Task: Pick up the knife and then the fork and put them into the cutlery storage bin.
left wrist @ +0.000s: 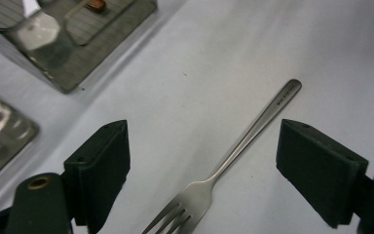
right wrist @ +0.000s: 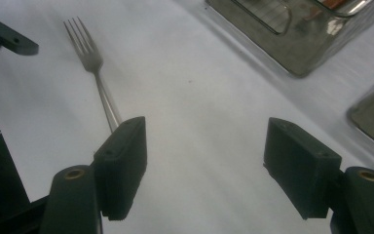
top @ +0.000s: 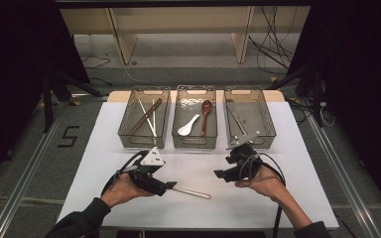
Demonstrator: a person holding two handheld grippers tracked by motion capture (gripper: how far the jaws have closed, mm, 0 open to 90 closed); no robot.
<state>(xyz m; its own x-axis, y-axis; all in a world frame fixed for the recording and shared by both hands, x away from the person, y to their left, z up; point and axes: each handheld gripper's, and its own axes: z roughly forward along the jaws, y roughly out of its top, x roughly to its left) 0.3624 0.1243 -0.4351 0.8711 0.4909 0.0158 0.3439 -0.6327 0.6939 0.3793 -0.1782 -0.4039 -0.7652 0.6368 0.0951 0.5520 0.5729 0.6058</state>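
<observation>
A steel fork (top: 193,193) lies flat on the white table (top: 287,198) in front of the bins. My left gripper (top: 166,187) sits low over its tine end. In the left gripper view the fork (left wrist: 243,141) lies between the open jaws, tines near the camera and handle pointing away; neither jaw touches it. My right gripper (top: 223,174) is open to the right of the fork and points left, with nothing between its fingers. In the right gripper view the fork (right wrist: 95,63) lies beyond the left jaw of the right gripper (right wrist: 207,129).
Three clear bins stand in a row at the back. The left bin (top: 129,136) holds chopsticks (top: 146,116). A white spoon (top: 188,126) and a brown spoon (top: 206,114) lie in the middle one, and a metal utensil (top: 235,119) in the right bin (top: 267,131).
</observation>
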